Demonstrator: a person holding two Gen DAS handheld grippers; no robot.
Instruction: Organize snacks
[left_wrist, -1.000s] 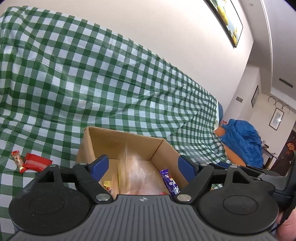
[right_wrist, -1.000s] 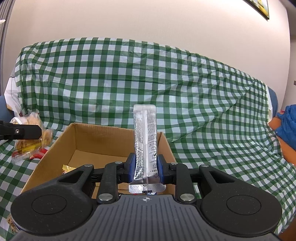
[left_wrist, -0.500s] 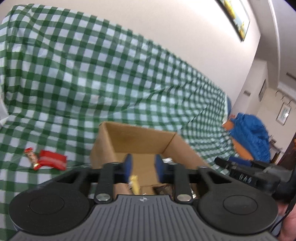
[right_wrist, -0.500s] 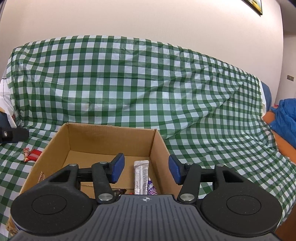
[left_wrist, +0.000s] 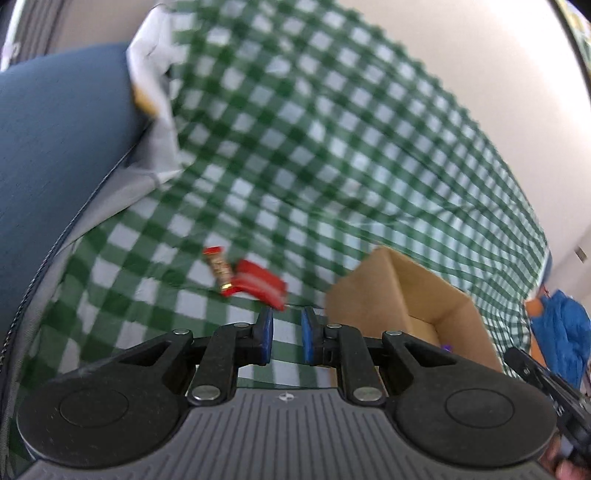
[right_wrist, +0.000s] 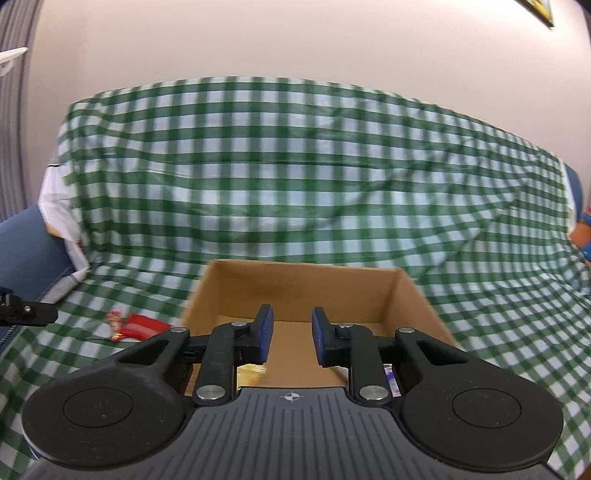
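Observation:
Blurred by motion, my left gripper (left_wrist: 286, 314) is over the checked cloth just left of the cardboard box (left_wrist: 373, 295); its jaws are closing to a narrow gap with nothing between them. A red packet (left_wrist: 262, 282) and a small red-gold candy (left_wrist: 218, 267) lie on the cloth just beyond its tips. My right gripper (right_wrist: 291, 317) hangs over the near side of the open box (right_wrist: 303, 277), its jaws also closing and empty. Below it in the box show a yellow wrapper (right_wrist: 251, 369) and a purple wrapper (right_wrist: 389, 373). The red packet (right_wrist: 142, 325) lies left of the box.
A green-and-white checked cloth (left_wrist: 332, 147) covers the sofa. The bare blue sofa arm (left_wrist: 55, 147) rises at the left. A blue garment (left_wrist: 565, 339) lies at the far right. The wall stands close behind the sofa back.
My left gripper shut and swung left from over the box to the red packets. My right gripper let the silver packet fall into the box, then narrowed again and drew back.

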